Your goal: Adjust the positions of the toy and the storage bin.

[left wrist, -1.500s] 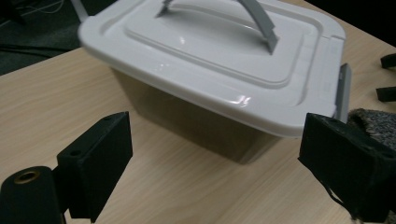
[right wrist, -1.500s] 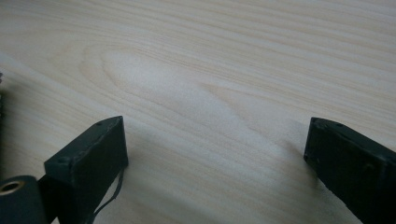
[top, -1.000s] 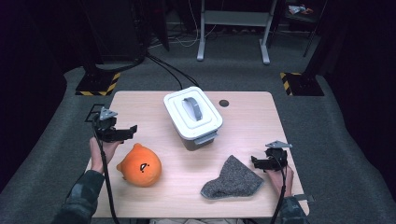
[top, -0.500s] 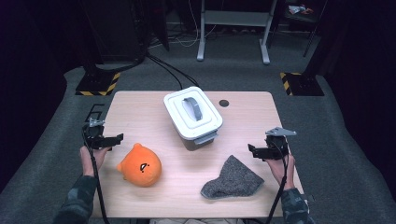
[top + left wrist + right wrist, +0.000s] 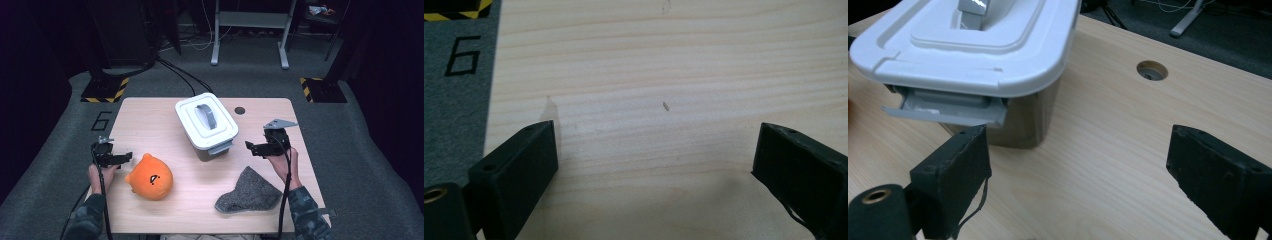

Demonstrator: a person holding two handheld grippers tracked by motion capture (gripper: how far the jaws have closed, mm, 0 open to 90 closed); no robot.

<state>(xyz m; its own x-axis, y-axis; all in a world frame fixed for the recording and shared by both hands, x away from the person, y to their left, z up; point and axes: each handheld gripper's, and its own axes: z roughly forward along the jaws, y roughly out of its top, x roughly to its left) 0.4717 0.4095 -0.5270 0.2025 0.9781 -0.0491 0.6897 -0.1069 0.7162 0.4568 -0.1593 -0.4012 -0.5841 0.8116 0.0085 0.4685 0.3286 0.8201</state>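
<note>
Both claws are wide open with nothing in them. The right claw [image 5: 256, 148] hangs just right of the white lidded box [image 5: 206, 125], facing its latch. The left claw [image 5: 120, 157] sits well left of the box, just beside the orange plush toy [image 5: 150, 177], and a grey cloth [image 5: 248, 192] lies on the table [image 5: 150, 120] in front of the box.

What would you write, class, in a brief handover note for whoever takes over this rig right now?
Left gripper: open, empty, over bare table beside the orange plush toy.
Right gripper: open, empty, facing the white-lidded box.
Grey cloth lies near the front edge, untouched.
Done: nothing visibly packed; lid on the box.
Left, probably: open the box, put toy and cloth in.
</note>
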